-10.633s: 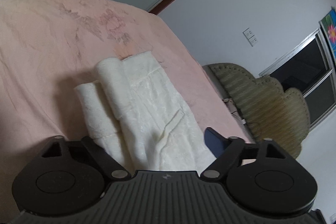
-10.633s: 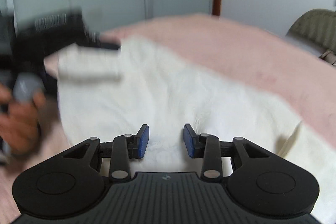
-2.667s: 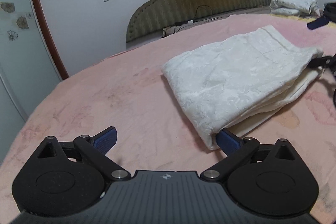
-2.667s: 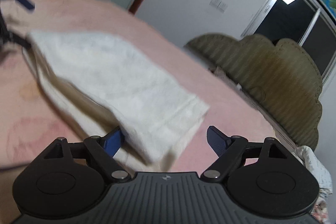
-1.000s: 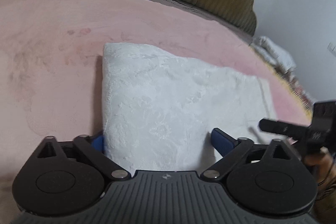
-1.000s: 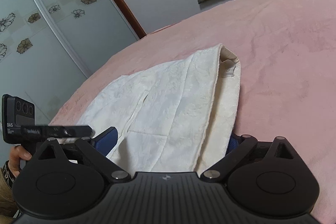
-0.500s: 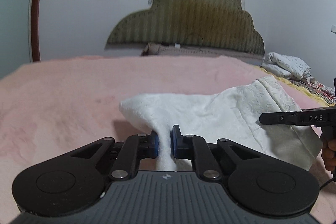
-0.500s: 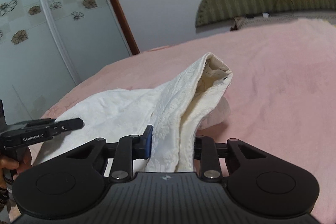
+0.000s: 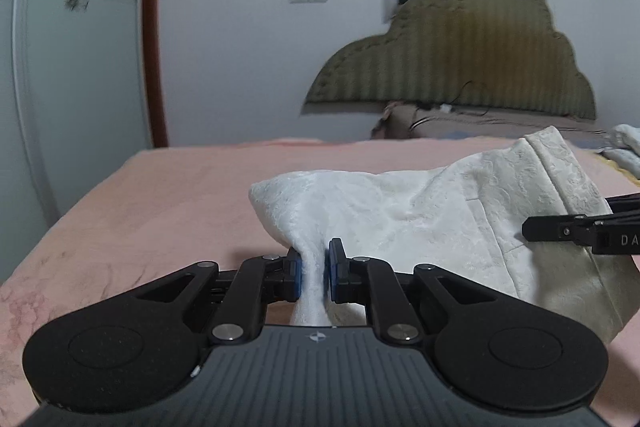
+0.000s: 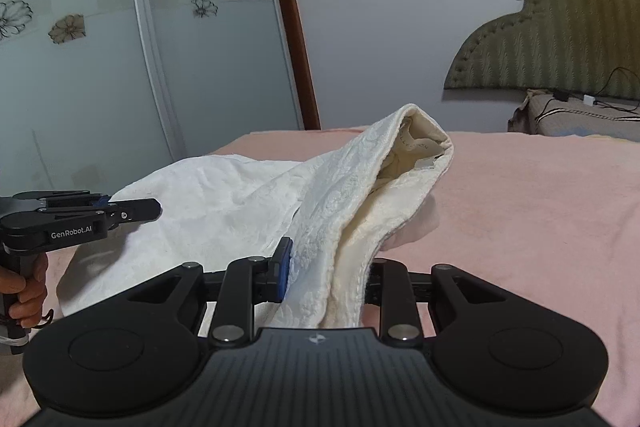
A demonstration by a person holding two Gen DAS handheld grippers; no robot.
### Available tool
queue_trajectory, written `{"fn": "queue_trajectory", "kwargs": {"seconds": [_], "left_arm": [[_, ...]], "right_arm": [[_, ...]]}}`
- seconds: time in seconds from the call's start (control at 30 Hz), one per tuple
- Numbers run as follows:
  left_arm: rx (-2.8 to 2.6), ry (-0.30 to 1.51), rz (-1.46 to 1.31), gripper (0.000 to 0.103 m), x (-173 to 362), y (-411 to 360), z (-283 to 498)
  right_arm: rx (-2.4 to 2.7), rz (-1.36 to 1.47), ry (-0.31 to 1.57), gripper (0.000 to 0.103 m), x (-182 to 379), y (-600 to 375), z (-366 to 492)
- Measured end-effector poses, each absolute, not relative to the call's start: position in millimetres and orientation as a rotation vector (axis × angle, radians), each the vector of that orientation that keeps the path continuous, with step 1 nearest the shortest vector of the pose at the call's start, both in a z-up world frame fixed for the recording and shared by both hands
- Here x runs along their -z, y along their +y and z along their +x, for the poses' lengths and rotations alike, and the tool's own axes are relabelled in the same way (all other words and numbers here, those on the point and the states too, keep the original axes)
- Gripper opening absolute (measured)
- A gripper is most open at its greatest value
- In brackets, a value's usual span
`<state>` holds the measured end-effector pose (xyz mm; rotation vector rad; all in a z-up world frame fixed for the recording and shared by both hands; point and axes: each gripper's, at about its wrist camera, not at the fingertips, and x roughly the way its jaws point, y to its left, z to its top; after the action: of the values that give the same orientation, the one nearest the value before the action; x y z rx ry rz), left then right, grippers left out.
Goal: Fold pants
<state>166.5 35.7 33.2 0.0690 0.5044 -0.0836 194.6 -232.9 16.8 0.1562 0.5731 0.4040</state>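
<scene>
Both claws point slightly downward over the pink bed (image 9: 140,211), the left claw (image 9: 314,267) clenched on one end of the white pants (image 9: 400,211) and the right claw (image 10: 324,267) clenched on the waistband end, holding the folded bundle partly raised off the bed.

A pink bed (image 9: 168,195) carries the folded white pants (image 9: 420,211), partly raised off it.
</scene>
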Motion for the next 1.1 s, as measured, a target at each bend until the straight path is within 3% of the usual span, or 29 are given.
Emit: {"fn": "queue_trajectory", "kwargs": {"seconds": [0.13,0.27,0.33,0.37,0.47,0.5,0.63,0.7,0.9,0.97,1.1], "left_arm": [[0.035,0.615,0.051,0.017,-8,50,189],[0.002,0.612,0.054,0.042,0,55,181],[-0.030,0.576,0.078,0.047,-8,54,169],[-0.050,0.552,0.085,0.053,-14,55,161],[-0.100,0.491,0.077,0.092,-23,52,131],[-0.097,0.488,0.096,0.100,-23,48,124],[-0.053,0.631,0.295,0.099,3,26,131],[-0.069,0.606,0.266,0.097,2,30,123],[-0.064,0.529,0.131,0.102,-25,29,75],[-0.029,0.547,0.098,0.102,-25,18,71],[-0.012,0.573,0.091,0.103,-17,9,53]], "right_arm": [[-0.379,0.101,0.662,0.027,14,-213,217],[-0.295,0.182,0.728,0.051,36,-226,220],[-0.269,0.217,0.723,0.051,34,-237,211],[-0.237,0.190,0.701,0.051,29,-240,202],[-0.211,0.120,0.583,0.053,9,-240,166],[-0.253,0.116,0.566,0.053,5,-236,157],[-0.359,-0.036,0.647,0.050,15,-210,143],[-0.308,-0.045,0.708,0.051,26,-210,147],[-0.271,0.074,0.652,0.053,7,-215,111],[-0.275,0.073,0.653,0.069,6,-206,95],[-0.298,0.155,0.683,0.073,10,-197,71]]}}
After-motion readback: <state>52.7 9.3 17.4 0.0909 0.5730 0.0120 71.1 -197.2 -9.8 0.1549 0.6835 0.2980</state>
